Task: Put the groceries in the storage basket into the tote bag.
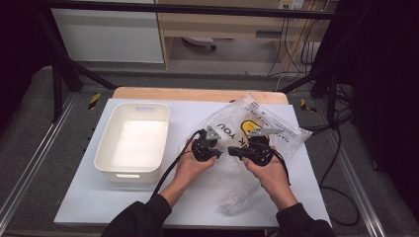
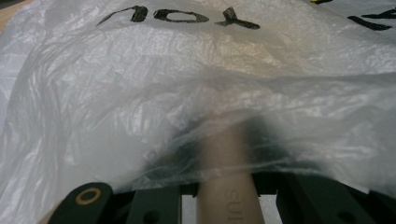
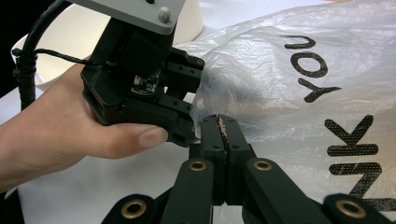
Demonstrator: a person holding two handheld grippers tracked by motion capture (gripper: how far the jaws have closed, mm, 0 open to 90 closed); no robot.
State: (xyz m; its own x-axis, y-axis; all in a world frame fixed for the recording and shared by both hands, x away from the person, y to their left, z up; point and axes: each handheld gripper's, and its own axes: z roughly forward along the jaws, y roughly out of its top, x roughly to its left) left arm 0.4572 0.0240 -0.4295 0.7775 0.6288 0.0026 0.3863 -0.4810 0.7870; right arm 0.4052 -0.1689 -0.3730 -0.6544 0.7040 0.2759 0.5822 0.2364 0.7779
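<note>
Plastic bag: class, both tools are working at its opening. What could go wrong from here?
1. The right tool is shut on an edge of the thin plastic bag; a hard pull may tear the film.
2. The left tool pushes a beige tube under the film; the film may bunch up and snag it.
3. The white bin sits close to the left hand; a swing could knock it.

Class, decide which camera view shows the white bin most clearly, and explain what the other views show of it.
The high view: the whole white bin sits open at the table's left, beside the plastic bag. The right gripper view catches a pale part of it behind the left gripper. In the left gripper view I cannot make it out.
</note>
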